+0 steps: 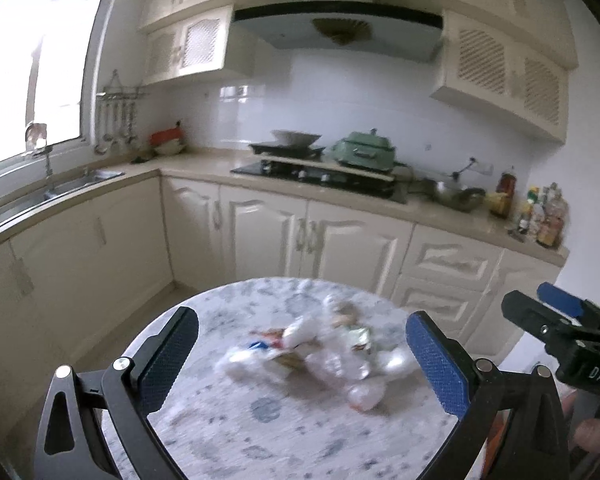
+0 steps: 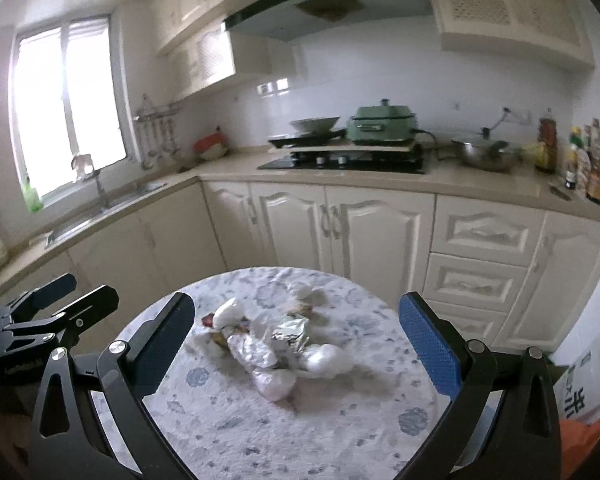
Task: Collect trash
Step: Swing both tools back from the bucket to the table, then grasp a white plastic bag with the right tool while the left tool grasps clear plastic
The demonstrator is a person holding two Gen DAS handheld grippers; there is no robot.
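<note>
Between the spread, empty jaws of the left gripper (image 1: 300,364) and the right gripper (image 2: 296,354), both held above the round table (image 2: 332,440), lies the trash (image 2: 276,344): crumpled wrappers heaped mid-table, likely gathered there for easy picking.

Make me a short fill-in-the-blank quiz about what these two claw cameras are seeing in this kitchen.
1. The pile of wrappers lies on a table whose top is ____ in shape.
2. Both the left claw and the right claw have their fingers ____, holding nothing.
3. The lidded cooker on the counter is ____ in colour.
4. The sink sits below the ____.

Missing words: round; open; green; window
</note>
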